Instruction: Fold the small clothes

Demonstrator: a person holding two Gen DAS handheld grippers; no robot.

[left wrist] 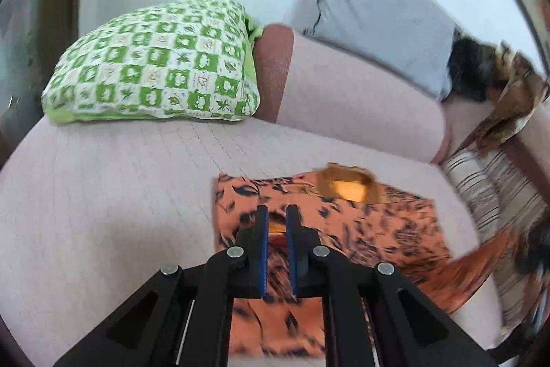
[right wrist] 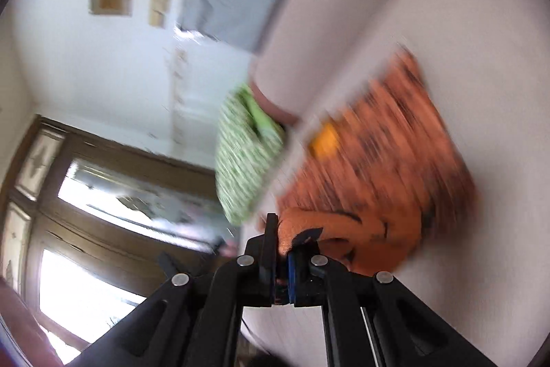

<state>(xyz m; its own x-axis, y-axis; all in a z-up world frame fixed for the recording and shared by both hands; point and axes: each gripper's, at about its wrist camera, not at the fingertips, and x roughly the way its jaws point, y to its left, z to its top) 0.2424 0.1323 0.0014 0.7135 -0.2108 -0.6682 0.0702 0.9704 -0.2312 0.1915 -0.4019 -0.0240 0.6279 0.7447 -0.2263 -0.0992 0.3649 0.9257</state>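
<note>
An orange garment with dark leaf print point(left wrist: 343, 222) lies partly folded on the pale pink sofa seat point(left wrist: 103, 195), its yellow-lined neck opening point(left wrist: 349, 188) toward the backrest. My left gripper point(left wrist: 276, 212) hovers just above the garment's middle, its jaws slightly apart with nothing between them. In the blurred, tilted right wrist view the same garment point(right wrist: 378, 153) shows, and my right gripper point(right wrist: 280, 229) is shut on a bunched edge of it point(right wrist: 326, 229), lifted off the seat.
A green and white patterned pillow point(left wrist: 151, 64) lies at the sofa's back left. A grey cushion point(left wrist: 378, 16) leans on the backrest. Striped and brown clothes point(left wrist: 498, 188) are piled at the right. A wooden door with glass panes point(right wrist: 86, 195) shows in the right wrist view.
</note>
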